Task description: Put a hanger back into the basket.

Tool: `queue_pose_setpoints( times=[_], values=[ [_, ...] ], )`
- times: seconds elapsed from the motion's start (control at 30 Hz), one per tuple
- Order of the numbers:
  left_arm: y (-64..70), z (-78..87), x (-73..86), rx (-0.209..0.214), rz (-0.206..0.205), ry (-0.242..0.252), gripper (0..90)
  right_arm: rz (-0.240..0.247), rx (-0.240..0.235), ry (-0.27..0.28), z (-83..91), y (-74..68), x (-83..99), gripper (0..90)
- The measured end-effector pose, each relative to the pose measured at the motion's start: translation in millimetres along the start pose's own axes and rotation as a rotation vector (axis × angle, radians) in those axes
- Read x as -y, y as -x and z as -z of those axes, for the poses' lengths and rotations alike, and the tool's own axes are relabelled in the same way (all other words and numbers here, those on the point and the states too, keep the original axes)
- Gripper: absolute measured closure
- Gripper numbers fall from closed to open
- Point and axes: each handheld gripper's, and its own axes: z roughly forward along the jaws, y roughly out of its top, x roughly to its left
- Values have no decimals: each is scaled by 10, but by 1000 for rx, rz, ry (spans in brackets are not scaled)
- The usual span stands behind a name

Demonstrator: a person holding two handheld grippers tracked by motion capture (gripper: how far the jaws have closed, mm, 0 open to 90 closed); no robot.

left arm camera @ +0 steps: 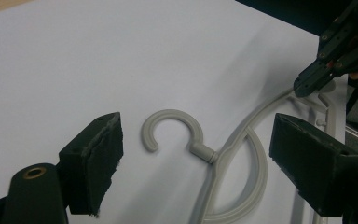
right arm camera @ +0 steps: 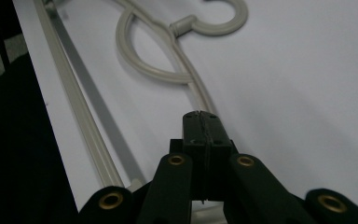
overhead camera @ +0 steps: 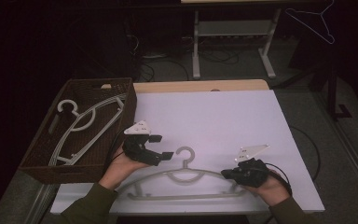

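A pale grey plastic hanger (overhead camera: pixel 185 179) lies flat near the front edge of the white table (overhead camera: pixel 214 116), its hook (overhead camera: pixel 185 153) pointing away from me. My left gripper (overhead camera: pixel 162 147) hovers just left of the hook, open, with nothing between its jaws. In the left gripper view the hook (left arm camera: pixel 172 116) and neck sit between the spread jaws of the left gripper (left arm camera: pixel 200 158). My right gripper (overhead camera: pixel 224 173) is shut, its tips resting on the hanger's right shoulder. In the right gripper view the hanger's arm (right arm camera: pixel 200 93) runs under the closed tips of the right gripper (right arm camera: pixel 200 119).
A dark wicker basket (overhead camera: pixel 126 100) stands at the table's left with several similar hangers (overhead camera: pixel 81 126) inside. Another hanger (overhead camera: pixel 314 21) hangs at the back right. A white desk frame (overhead camera: pixel 196 46) and cables lie on the floor beyond the table.
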Motion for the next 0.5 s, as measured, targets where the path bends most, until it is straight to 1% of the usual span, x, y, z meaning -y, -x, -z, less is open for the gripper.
queue_pose_setpoints(
  times=[0.03,0.1,0.13,0.2,0.23,0.27,0.33,0.4,0.47,0.5],
  values=[
    [-1,-4,5,-1,-1,-4,170,5,-2,-19,-24,-8,-2,899],
    [-2,-18,16,1,4,-5,170,5,3,-37,-62,-3,4,899],
    [-6,-24,20,0,0,-8,170,4,7,-50,-74,1,7,899],
    [-8,-36,27,1,0,-13,170,7,4,-69,-113,14,17,899],
    [-7,-42,33,0,2,-13,170,9,10,-83,-125,15,19,899],
    [-10,-47,36,1,-2,-19,170,2,16,-94,-140,11,20,899],
    [-7,-61,45,3,0,-24,170,14,25,-115,-165,19,23,899],
    [-7,-78,55,5,4,-26,170,22,35,-129,-181,26,25,900],
    [-16,-88,66,3,-4,-41,170,24,51,-142,-197,30,27,900],
    [-19,-94,71,3,-6,-45,170,22,48,-142,-199,34,26,900]
  ],
)
